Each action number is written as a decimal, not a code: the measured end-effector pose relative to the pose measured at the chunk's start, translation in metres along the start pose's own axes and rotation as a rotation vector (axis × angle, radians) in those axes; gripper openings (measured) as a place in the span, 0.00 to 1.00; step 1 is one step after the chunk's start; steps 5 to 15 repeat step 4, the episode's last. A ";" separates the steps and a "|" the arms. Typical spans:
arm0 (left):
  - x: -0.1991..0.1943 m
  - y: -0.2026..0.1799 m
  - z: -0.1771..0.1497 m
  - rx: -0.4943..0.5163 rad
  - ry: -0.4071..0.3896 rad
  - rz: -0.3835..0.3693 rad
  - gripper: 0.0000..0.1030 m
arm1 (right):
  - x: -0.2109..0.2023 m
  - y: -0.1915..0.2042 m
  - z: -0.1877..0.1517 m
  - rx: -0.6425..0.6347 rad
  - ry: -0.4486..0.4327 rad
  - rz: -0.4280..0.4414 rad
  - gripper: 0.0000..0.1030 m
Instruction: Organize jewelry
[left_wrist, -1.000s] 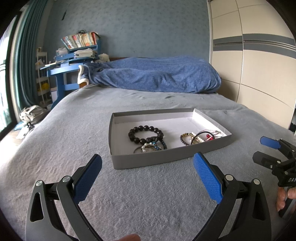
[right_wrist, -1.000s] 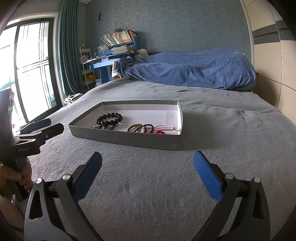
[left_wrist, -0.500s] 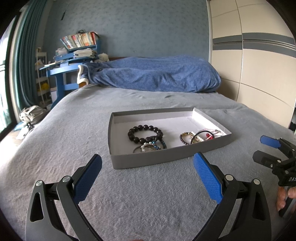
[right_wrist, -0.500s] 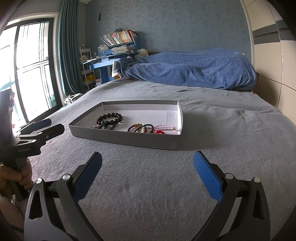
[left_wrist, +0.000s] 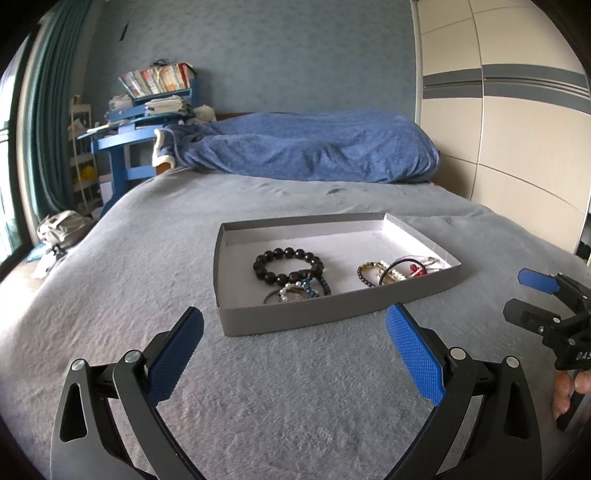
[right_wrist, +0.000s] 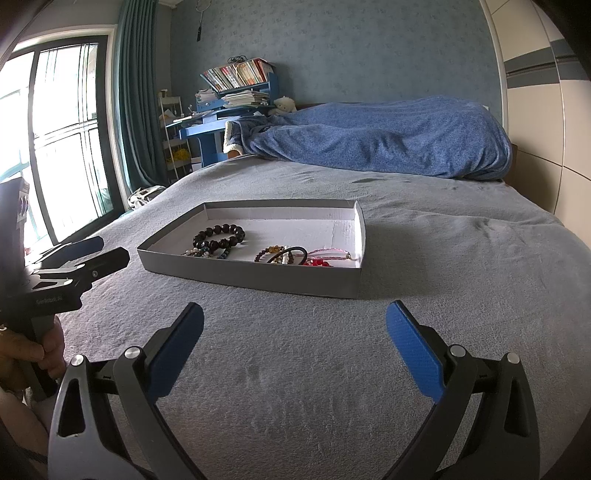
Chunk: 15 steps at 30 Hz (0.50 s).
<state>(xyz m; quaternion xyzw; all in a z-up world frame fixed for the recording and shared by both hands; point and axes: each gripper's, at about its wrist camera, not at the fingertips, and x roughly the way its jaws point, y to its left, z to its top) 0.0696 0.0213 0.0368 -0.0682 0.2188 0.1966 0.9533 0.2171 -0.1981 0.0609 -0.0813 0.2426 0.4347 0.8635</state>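
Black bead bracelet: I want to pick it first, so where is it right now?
The black bead bracelet lies inside the grey tray on the bed, in its left half in the left wrist view, touching the tangle of small bracelets nearer the camera.

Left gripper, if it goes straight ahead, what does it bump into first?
Probably the near wall of the grey tray. The left gripper hangs open over bare grey bedspread, aimed at the tray. Depth is unclear; if held high, it might pass over the wall.

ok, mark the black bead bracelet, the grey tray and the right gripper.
black bead bracelet (left_wrist: 288, 266), left wrist view, on a bead of its near arc.
grey tray (left_wrist: 332, 309), left wrist view, on its near outer wall.
right gripper (right_wrist: 294, 334), right wrist view, midway between fingertips.
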 end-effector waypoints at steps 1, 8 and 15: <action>0.001 0.000 0.000 0.001 0.000 0.000 0.95 | 0.000 0.000 0.000 0.000 0.000 0.000 0.95; 0.001 -0.001 0.001 -0.001 0.000 0.000 0.95 | 0.000 0.000 0.000 0.000 0.000 0.000 0.95; 0.001 -0.001 0.001 -0.001 0.000 0.000 0.95 | 0.000 0.000 0.000 0.000 0.000 0.000 0.95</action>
